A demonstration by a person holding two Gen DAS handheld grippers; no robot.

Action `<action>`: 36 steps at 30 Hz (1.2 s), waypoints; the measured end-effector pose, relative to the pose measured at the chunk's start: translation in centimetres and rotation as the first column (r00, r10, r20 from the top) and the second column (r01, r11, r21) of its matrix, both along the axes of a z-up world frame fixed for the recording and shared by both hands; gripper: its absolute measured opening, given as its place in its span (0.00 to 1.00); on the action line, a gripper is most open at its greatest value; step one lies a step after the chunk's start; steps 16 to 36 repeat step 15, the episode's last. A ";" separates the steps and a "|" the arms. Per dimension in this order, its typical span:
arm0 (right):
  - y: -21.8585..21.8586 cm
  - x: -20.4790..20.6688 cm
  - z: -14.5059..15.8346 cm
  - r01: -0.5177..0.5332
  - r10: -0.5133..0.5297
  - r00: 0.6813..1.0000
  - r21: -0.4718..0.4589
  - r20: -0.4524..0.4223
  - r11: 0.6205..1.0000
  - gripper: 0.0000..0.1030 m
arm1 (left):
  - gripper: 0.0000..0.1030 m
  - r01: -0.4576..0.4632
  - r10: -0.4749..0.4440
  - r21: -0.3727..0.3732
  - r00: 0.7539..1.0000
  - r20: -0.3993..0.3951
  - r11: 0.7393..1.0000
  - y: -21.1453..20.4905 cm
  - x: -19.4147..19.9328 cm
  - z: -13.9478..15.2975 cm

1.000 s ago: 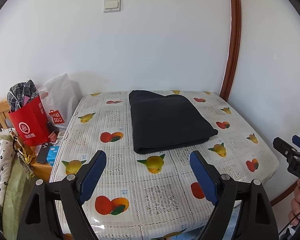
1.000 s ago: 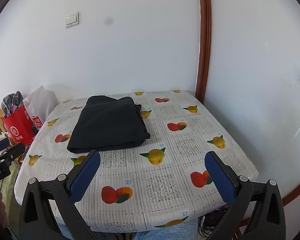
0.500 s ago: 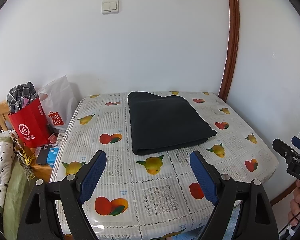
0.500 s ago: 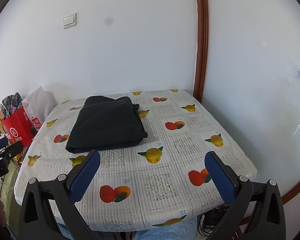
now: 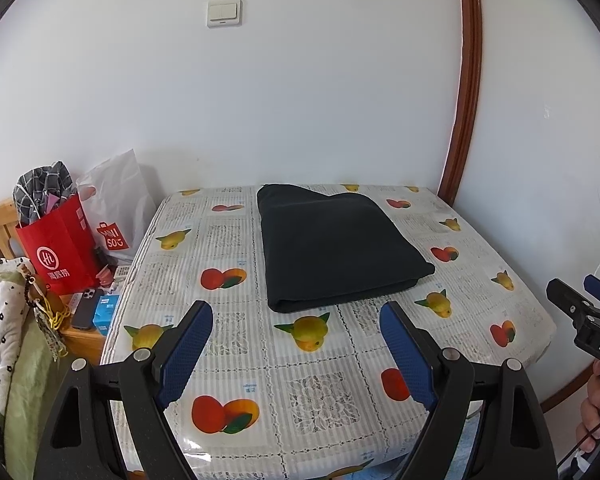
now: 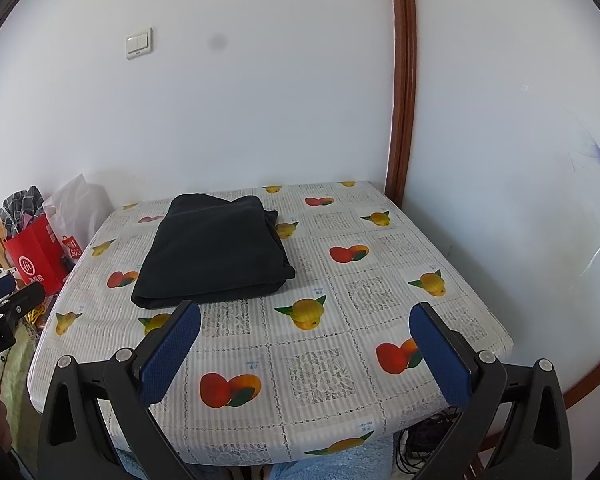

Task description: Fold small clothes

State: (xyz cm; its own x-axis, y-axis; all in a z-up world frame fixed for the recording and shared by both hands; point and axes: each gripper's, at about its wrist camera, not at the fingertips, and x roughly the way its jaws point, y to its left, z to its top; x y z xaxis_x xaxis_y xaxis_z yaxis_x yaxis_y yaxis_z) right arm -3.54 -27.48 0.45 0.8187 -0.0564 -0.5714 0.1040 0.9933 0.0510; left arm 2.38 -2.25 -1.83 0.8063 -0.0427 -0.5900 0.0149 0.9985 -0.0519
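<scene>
A black garment (image 5: 336, 244) lies folded into a flat rectangle on the table with a fruit-print cloth (image 5: 308, 384), toward the back middle. It also shows in the right wrist view (image 6: 214, 250). My left gripper (image 5: 296, 354) is open and empty, held back above the table's near edge. My right gripper (image 6: 306, 354) is open and empty, also back from the garment above the near edge. Each gripper shows at the edge of the other's view: the right one (image 5: 592, 312), the left one (image 6: 4, 304).
A red paper bag (image 5: 58, 248) and a white plastic bag (image 5: 116, 208) stand left of the table, by a wooden side table with a phone (image 5: 86, 314). White walls meet at a wooden corner trim (image 5: 462, 120) behind the table.
Both grippers have drawn back slightly and risen; the table and garment look a little farther and lower. The garment has not moved. Both stay open.
</scene>
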 end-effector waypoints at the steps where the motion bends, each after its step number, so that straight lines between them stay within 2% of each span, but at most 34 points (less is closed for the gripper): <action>1: 0.1 0.1 0.0 0.001 -0.001 1.000 0.000 0.000 1.000 0.99 | 0.82 0.001 -0.001 -0.001 1.000 0.000 1.000 0.1 0.1 0.0; 15: 1.1 3.0 -0.3 -0.003 0.003 0.999 -0.020 -0.032 1.000 0.99 | 0.82 -0.009 0.008 -0.030 0.999 -0.032 1.000 2.0 2.7 -1.1; 36: 1.1 3.0 -0.3 -0.003 0.003 0.999 -0.020 -0.032 1.000 0.99 | 0.82 -0.009 0.008 -0.030 0.999 -0.032 1.000 2.0 2.7 -1.1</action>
